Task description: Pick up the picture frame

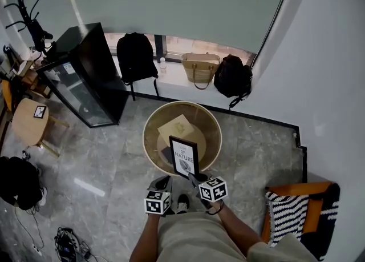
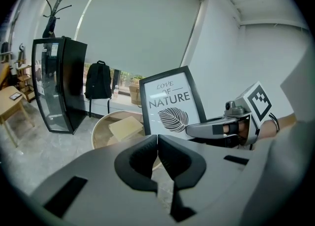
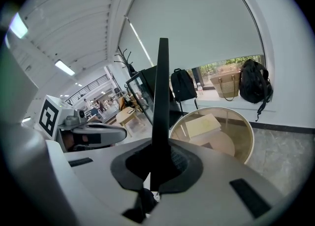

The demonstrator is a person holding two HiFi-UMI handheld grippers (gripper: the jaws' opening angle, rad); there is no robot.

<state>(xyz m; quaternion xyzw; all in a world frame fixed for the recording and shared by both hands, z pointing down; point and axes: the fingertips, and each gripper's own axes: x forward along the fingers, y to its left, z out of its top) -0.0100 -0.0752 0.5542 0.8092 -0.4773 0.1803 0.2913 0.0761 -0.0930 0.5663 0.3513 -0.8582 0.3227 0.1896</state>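
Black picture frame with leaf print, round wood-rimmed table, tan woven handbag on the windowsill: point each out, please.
black picture frame with leaf print point(image 1: 183, 155), head view, on its white print.
round wood-rimmed table point(image 1: 182, 104), head view, on its far rim.
tan woven handbag point(image 1: 200, 68), head view, on its front panel.

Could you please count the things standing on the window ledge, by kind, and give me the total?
Black bags: 2, a backpack and a rounder bag
Tan woven handbag: 1
Small bottle: 1
Total: 4
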